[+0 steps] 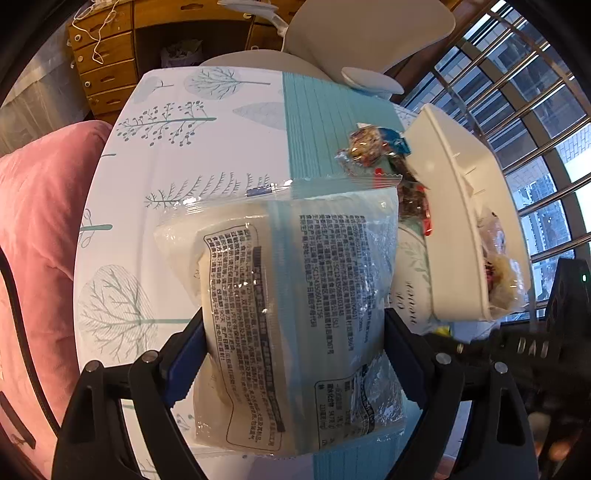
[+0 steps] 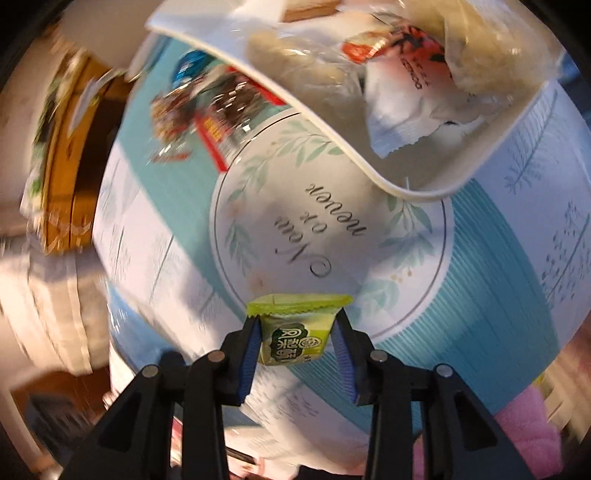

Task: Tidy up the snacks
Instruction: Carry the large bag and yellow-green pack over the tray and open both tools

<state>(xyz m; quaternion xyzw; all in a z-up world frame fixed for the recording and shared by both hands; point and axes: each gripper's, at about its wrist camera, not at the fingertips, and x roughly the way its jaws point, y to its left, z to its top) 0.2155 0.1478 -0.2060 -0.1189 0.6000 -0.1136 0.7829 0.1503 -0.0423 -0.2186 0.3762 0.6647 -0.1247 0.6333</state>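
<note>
My left gripper (image 1: 293,354) is shut on a large clear bag of pale snack (image 1: 291,302) with black print, held above the tablecloth. A white bin (image 1: 458,206) with wrapped snacks inside stands to its right, and loose colourful packets (image 1: 373,147) lie beside the bin. In the right wrist view, my right gripper (image 2: 297,341) pinches a small green packet (image 2: 295,332) between its blue pads, above the round placemat (image 2: 332,229). The white bin (image 2: 369,162) lies ahead of it, holding a white and red packet (image 2: 406,92) and pale bagged snacks.
A teal and white tree-print cloth (image 1: 177,147) covers the table. A pink cushion (image 1: 33,229) is at the left, wooden drawers (image 1: 107,55) and a white chair (image 1: 369,33) behind, window bars (image 1: 524,110) at the right. Loose snack packets (image 2: 207,110) lie left of the bin.
</note>
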